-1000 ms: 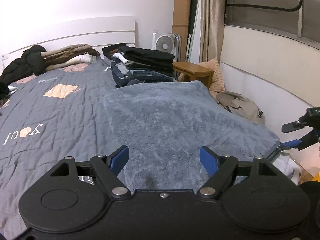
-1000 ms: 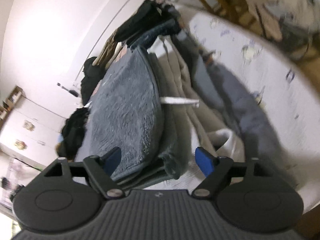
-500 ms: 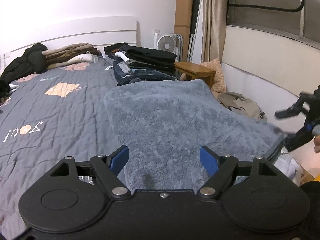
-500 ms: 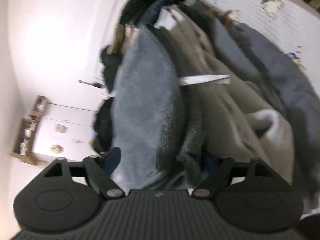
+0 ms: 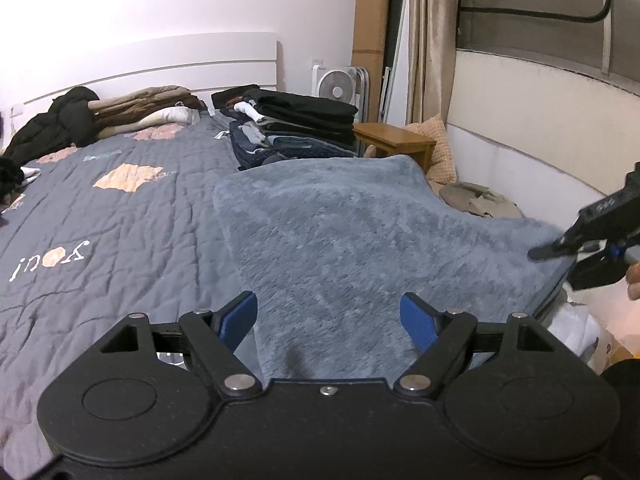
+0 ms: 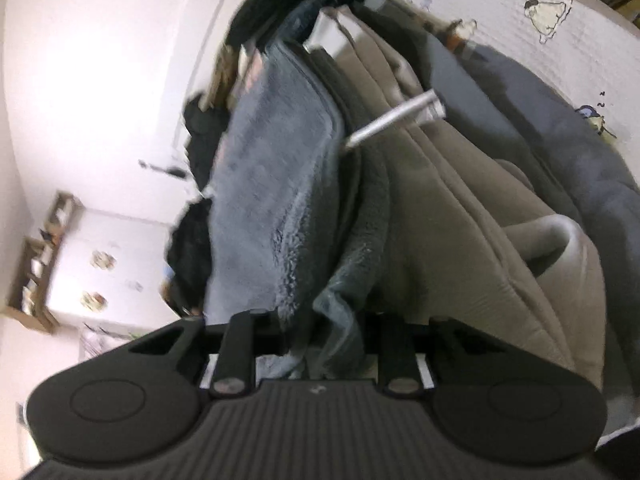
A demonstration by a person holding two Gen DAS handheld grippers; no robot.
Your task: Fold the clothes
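Note:
A grey fleece garment [image 5: 340,220] lies spread flat on the bed's grey quilt [image 5: 100,220], reaching the right-hand bed edge. My left gripper [image 5: 328,312] hovers open just above its near edge, blue pads wide apart, with nothing between them. At the far right my right gripper [image 5: 560,248] sits on the fleece's right-hand edge. In the right wrist view its jaws are closing, and a bunched fold of the fleece [image 6: 272,184] sits pinched between them at my right gripper [image 6: 324,336]. The fabric hides the pads there.
A stack of folded dark clothes [image 5: 296,124] stands at the far end of the bed. Brown coats [image 5: 140,104] and a black jacket [image 5: 52,128] lie by the headboard. A wooden side table [image 5: 394,140] and fan [image 5: 338,88] stand beyond. Beige bedding [image 6: 460,220] hangs beside the fleece.
My right gripper came in from the right onto the fleece's edge, rolled, and its jaws drew together on the fabric. The left gripper stayed where it was, open.

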